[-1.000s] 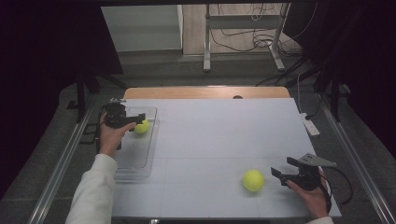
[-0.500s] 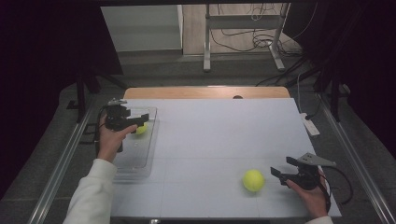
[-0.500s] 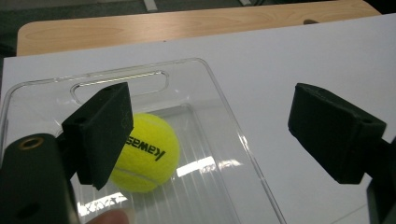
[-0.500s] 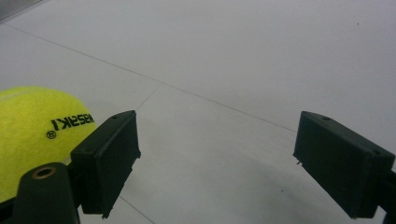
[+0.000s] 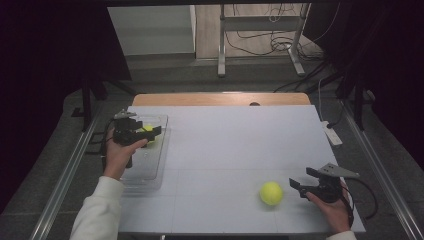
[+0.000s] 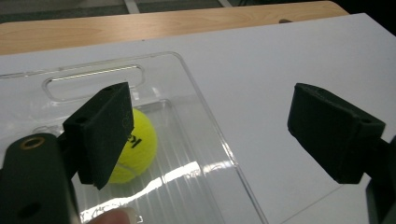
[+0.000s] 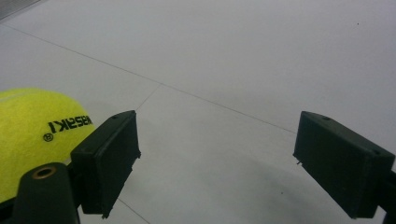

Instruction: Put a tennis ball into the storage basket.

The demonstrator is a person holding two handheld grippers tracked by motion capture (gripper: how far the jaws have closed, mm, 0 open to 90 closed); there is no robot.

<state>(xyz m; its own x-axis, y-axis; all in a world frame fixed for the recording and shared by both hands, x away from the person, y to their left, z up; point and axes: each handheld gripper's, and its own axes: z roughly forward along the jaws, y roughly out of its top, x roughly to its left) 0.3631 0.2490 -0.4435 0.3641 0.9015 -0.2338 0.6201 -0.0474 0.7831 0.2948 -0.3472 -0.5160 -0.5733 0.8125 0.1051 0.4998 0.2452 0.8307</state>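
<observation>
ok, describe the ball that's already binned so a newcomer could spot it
Start at the clear plastic tray on the white table's left edge. The tennis ball lies inside its far end, by the left gripper. The other ball sits on bare table.

White table (image 5: 230, 145): tray (image 5: 150, 172), ball (image 5: 271, 193).

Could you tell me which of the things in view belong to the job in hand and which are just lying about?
Job in hand:
- ball in the tray
- clear tray
- ball on the table
- left tool, open
- right tool, open

Lying about:
- white object at the table's right edge
- metal stand and cables behind the table
</observation>
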